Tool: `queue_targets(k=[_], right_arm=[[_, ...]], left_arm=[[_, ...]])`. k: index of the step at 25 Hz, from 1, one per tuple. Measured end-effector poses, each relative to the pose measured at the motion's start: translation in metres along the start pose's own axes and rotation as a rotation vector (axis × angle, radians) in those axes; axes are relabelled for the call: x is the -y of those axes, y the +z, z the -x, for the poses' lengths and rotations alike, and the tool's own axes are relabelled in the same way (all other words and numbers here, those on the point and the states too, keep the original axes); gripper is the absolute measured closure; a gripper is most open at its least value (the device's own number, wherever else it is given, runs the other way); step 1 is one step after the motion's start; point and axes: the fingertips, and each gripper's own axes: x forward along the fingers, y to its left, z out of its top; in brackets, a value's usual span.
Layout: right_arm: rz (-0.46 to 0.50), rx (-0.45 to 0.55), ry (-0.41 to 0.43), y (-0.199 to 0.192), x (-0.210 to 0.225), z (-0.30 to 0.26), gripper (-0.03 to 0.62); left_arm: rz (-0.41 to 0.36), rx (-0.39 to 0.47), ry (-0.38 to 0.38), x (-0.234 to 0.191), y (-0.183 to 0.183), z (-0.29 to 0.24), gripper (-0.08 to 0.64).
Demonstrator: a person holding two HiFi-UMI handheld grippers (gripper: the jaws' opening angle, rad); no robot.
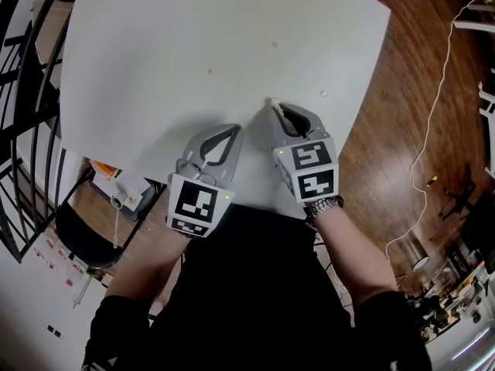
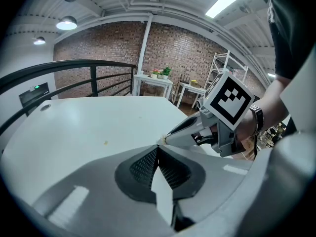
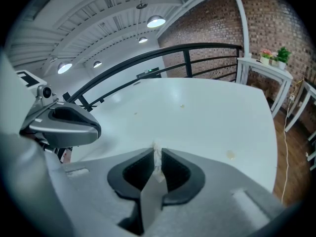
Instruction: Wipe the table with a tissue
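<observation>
Hovering over a smooth white table (image 1: 193, 68), both grippers are held closed.
The left gripper (image 2: 158, 149) is pressed together on nothing; a crumpled white tissue (image 3: 157, 166), mostly hidden between dark pads (image 3: 134, 174), is pinched in the right gripper (image 3: 156, 152); pale specks (image 3: 230, 155) are seen nearby.

A loft-style studio or office: an exposed brick wall (image 2: 168, 48), a white ribbed ceiling (image 3: 98, 19) with pendant lamps (image 3: 156, 21), a black railing (image 2: 74, 65) beyond the table (image 1: 193, 52) edge, a wooden floor (image 1: 402, 114), and potted plants (image 2: 166, 71).
</observation>
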Motion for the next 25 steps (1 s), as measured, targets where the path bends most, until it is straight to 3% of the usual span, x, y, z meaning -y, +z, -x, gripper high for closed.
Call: queue_targets(k=[25], right_arm=[[0.029, 0.126, -0.022, -0.011, 0.009, 0.078, 0.557]], left_arm=[[-0.074, 0.066, 0.032, 0.064, 0.023, 0.017, 0.543]])
